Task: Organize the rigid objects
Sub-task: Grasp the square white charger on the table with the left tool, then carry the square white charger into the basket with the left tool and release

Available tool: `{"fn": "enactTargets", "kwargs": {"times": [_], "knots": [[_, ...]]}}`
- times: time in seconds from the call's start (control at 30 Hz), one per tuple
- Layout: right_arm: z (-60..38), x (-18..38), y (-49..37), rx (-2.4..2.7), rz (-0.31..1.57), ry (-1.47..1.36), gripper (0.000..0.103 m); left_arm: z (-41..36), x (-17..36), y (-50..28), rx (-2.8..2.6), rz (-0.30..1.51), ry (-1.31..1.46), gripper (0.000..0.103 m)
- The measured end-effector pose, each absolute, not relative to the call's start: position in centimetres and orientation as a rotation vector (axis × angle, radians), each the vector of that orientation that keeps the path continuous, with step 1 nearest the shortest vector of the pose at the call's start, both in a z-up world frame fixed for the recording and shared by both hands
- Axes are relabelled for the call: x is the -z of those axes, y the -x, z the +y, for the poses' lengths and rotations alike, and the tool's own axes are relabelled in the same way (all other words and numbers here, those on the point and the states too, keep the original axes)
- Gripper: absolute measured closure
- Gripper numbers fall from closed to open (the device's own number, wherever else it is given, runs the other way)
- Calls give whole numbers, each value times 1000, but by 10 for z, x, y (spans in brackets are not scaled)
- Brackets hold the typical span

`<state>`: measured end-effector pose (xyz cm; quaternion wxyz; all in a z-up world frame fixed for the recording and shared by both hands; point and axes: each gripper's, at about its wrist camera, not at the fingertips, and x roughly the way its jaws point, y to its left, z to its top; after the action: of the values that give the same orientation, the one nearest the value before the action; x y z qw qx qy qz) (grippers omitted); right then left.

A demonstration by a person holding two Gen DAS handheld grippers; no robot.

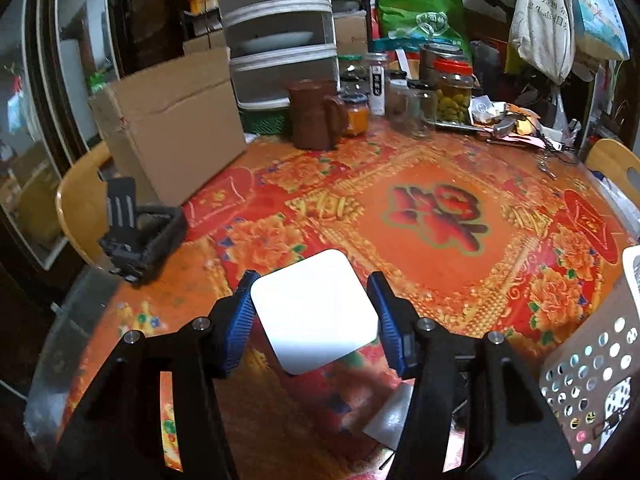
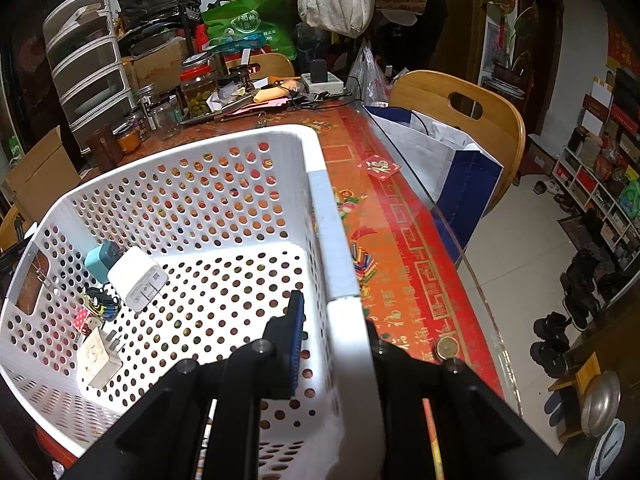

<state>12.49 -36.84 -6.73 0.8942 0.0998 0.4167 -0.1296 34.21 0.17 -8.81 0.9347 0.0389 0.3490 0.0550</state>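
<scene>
White square box [image 1: 314, 312], rounded at the corners, sits right between the blue pads of the left gripper [image 1: 314, 316], and those jaws are clamped on its two sides, holding it clear above the red flowered tablecloth [image 1: 432, 208]. Off to its left on the cloth, a small dark woven basket [image 1: 144, 236] with a black item standing in it; behind that, a brown cardboard box [image 1: 172, 128]. At the far right edge of this view, the white perforated basket [image 1: 592, 364] just peeks in.

Over to the right wrist view now: the same white perforated basket [image 2: 192, 208] fills the frame. Low in its left corner lie a teal charger [image 2: 100, 262], a white charger [image 2: 138, 278], a small striped piece and another white plug [image 2: 98, 360]. And the right gripper [image 2: 332, 344] has its jaws pinched together on the basket's near-right wall, one blue pad [image 2: 294, 344] inside, the other finger hidden outside the rim. A coin [image 2: 446, 348] rests on the cloth just right of it.
</scene>
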Motion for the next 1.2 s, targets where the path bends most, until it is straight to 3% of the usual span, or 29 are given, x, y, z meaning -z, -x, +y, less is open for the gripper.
{"fn": "enactTargets", "kwargs": {"times": [0.3,0.57,0.87,1.2], "knots": [[-367,68,-125,260,860,-204,88,-25,21,-306,-39,669,-122,50],[-366,69,-129,267,877,-194,88,-110,-39,-257,45,620,-330,50],[-367,69,-126,252,871,-209,88,-245,15,-239,381,889,-614,50],[-370,69,-126,234,861,-223,88,-292,77,-247,442,1077,-814,50]]}}
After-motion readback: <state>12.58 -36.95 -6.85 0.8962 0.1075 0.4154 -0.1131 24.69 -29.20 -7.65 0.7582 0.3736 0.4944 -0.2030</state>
